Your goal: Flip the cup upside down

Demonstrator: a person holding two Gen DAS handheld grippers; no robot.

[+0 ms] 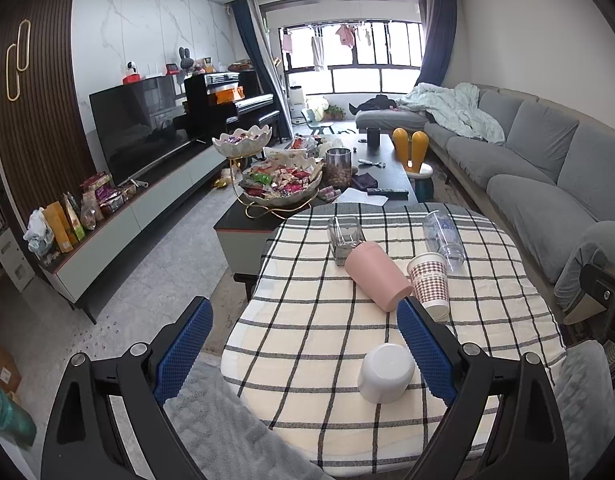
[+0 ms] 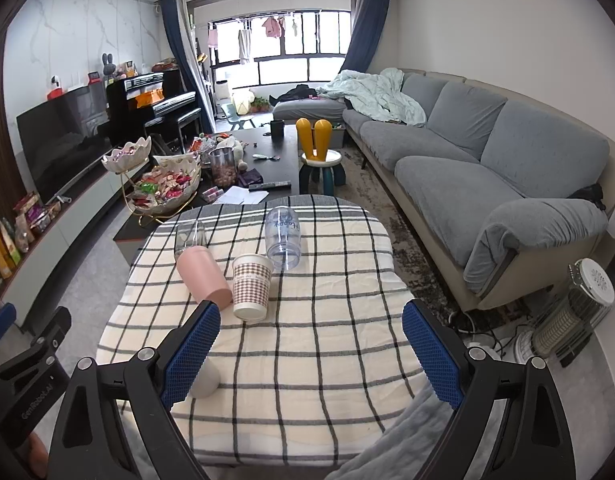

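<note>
Several cups sit on a checked tablecloth (image 1: pixel 307 328). A white cup (image 1: pixel 385 372) stands upside down nearest, between my left gripper's fingers; it is partly hidden behind my right gripper's left finger in the right wrist view (image 2: pixel 206 380). A pink cup (image 1: pixel 377 274) (image 2: pixel 203 276) lies on its side. A checked paper cup (image 1: pixel 430 284) (image 2: pixel 251 286) stands upright. A clear plastic cup (image 1: pixel 443 240) (image 2: pixel 282 238) lies on its side. A clear glass (image 1: pixel 345 238) (image 2: pixel 190 236) stands behind the pink cup. My left gripper (image 1: pixel 305 354) and right gripper (image 2: pixel 311 354) are both open and empty above the near table edge.
A coffee table (image 1: pixel 387 160) with snack bowls (image 1: pixel 281 184) and a jar lies beyond. A grey sofa (image 2: pixel 487 160) runs along the right, a TV and cabinet (image 1: pixel 139 132) along the left. A heater (image 2: pixel 575 312) stands on the floor at right. A grey cloth (image 1: pixel 227 432) lies at the near edge.
</note>
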